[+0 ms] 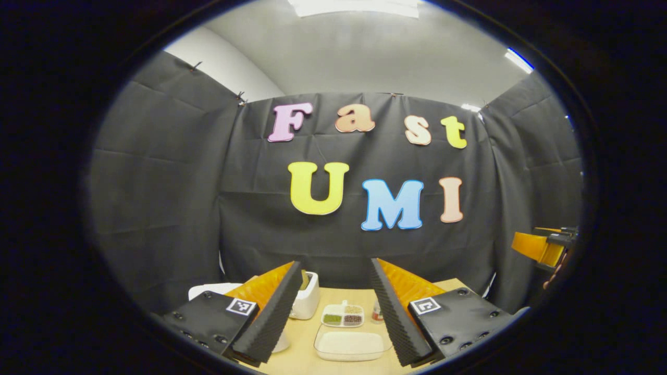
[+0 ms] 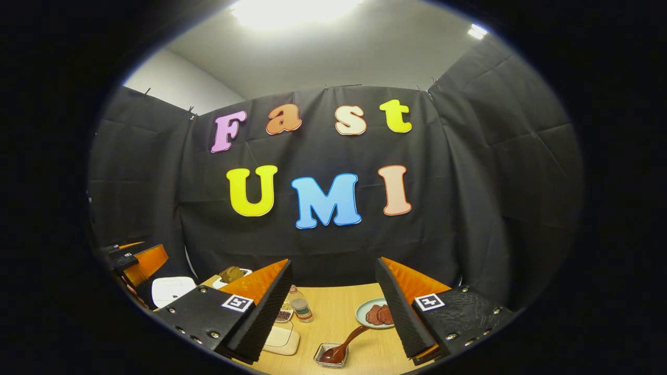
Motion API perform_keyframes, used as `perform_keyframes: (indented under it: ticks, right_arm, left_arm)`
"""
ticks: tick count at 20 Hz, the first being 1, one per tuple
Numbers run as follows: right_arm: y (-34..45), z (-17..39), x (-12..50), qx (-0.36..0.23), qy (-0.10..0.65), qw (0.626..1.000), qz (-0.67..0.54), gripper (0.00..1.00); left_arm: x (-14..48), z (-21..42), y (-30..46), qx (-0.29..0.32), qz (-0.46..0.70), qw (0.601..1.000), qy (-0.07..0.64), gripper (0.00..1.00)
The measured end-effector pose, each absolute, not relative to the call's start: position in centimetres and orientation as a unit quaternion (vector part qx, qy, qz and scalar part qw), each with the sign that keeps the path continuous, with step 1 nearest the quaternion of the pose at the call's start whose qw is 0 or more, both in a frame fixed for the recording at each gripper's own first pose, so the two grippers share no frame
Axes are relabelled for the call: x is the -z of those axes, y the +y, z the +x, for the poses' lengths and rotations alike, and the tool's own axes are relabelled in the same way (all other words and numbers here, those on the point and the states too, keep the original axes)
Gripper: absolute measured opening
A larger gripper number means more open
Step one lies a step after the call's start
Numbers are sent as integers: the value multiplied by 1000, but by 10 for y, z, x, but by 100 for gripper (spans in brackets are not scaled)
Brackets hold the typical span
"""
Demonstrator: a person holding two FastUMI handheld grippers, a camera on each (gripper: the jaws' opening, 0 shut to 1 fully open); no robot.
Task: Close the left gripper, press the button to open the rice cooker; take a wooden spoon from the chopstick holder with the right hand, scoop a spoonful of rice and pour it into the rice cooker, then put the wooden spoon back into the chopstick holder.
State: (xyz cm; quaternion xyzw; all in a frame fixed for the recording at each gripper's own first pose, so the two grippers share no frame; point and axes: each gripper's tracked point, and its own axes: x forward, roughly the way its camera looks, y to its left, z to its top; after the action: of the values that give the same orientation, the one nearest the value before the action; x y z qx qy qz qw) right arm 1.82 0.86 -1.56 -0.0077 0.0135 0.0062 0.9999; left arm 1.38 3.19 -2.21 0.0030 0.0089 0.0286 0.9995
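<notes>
I held both tongs level above the near edge of the bench (image 1: 333, 299), pointing at the booth's back wall. My left tongs (image 1: 333, 307) stood wide open with nothing between the ribbed pads, and through the gap I saw a clear tray of rice (image 1: 350, 345), with a small divided dish of grains (image 1: 342, 315) just behind it. The white rice cooker (image 1: 307, 297) sat beyond the left finger, its lid still down. My right tongs (image 2: 333, 307) were likewise spread wide and empty. Below them lay a dark wooden spoon (image 2: 341, 346), resting in a small square dish (image 2: 330, 355), with a green plate (image 2: 376, 313) behind. I could not make out a chopstick holder.
</notes>
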Motion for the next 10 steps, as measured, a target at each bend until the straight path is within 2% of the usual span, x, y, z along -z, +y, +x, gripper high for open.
perform_keyframes:
  ticks: [4,7,10]
  right_arm:
    - [13,23,17,-10,16,1000,-7,97]
    - [19,27,22,-15,27,999,-6,97]
    - [29,30,17,-23,24,999,-8,97]
  left_arm:
    - [35,18,51,-42,5,999,22,88]
    - [48,20,68,-54,-10,998,37,40]
    - [74,20,88,-61,-27,995,68,10]
